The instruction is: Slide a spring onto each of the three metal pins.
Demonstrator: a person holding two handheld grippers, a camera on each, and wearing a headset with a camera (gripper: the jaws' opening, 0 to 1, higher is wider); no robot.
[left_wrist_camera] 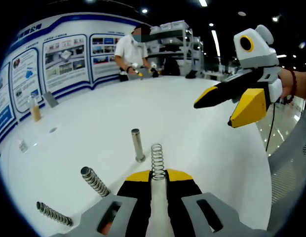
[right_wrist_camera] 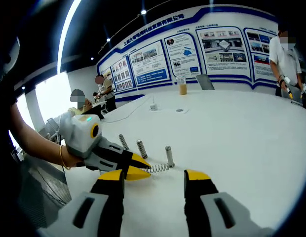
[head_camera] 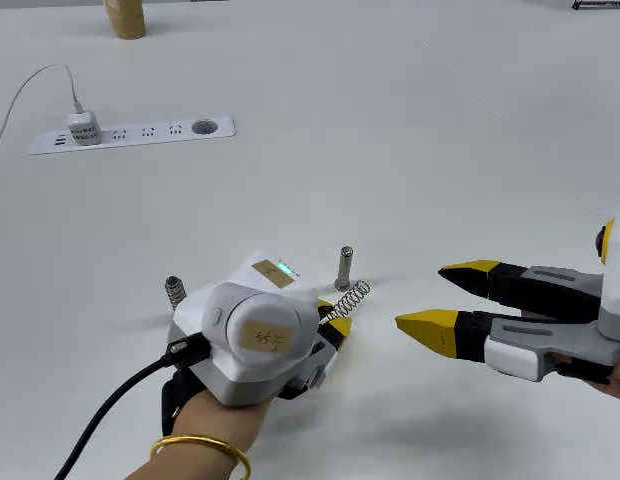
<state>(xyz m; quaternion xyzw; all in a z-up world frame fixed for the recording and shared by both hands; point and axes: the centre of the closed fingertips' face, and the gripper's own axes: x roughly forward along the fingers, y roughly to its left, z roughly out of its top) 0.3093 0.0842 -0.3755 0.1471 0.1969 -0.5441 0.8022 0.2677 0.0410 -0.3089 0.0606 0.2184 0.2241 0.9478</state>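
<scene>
Left gripper [left_wrist_camera: 158,174] clenched on spring [left_wrist_camera: 157,159]; bare pin [left_wrist_camera: 137,144] just ahead of tips. Right gripper [right_wrist_camera: 155,175] released, jaws spread.

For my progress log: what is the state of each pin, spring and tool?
left tool: shut on loose spring
loose spring: held, on no pin
right tool: open, empty
bare pin: upright, no spring
middle pin: spring on
leftmost pin: spring on

Bright, even overhead light, with soft shadows on the white table [head_camera: 390,150] — gripper views bend at their edges, and ceiling spotlights [left_wrist_camera: 144,10] flare.
</scene>
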